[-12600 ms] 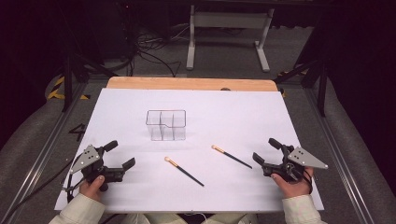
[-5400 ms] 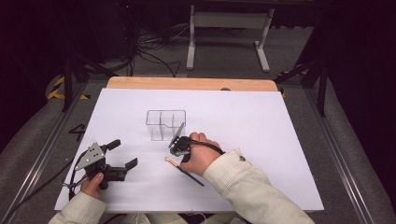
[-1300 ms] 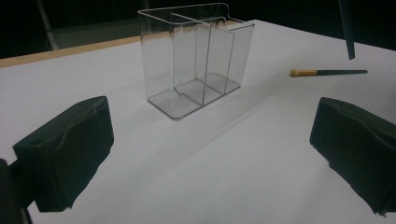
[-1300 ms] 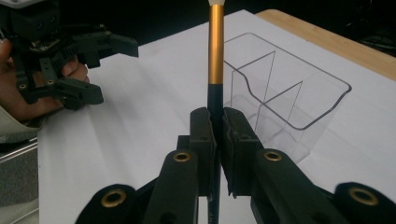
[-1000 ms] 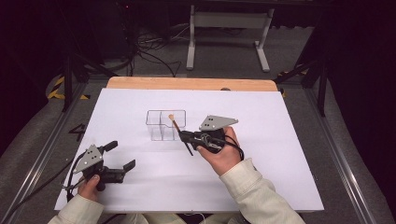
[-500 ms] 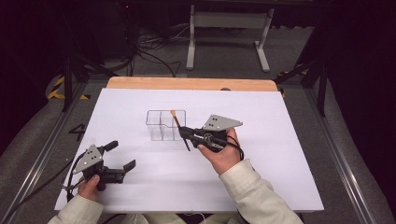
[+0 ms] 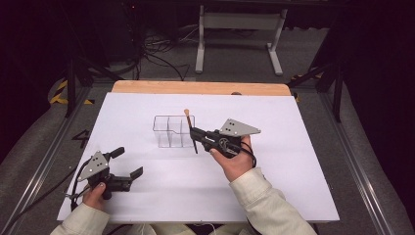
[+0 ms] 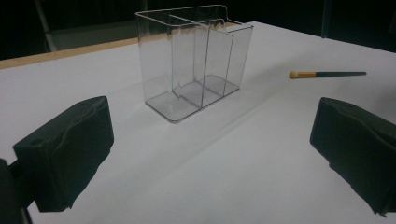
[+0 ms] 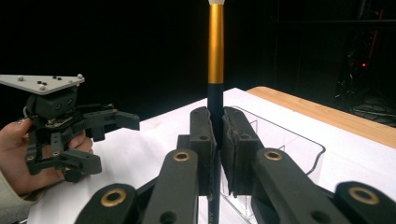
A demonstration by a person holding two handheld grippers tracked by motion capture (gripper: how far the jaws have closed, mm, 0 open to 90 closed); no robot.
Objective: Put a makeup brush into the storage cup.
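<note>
No words, labels, brands or numbers can be read anywhere. Faint pale marks show low on the brush (image 9: 215, 116) handle in the right gripper view, too small and cut off to make out.

A big white sheet (image 7: 303, 161) covers the table. At the far edge a strip of light wood (image 7: 195, 87) peeks out from under it. On the grey floor (image 7: 372, 147) far behind the table stands a white metal frame (image 7: 240, 22) with two legs. Left of the frame, black cables (image 7: 156, 49) lie in a tangle. At the far left there is a bit of yellow and black tape (image 7: 61, 90) on the floor
</note>
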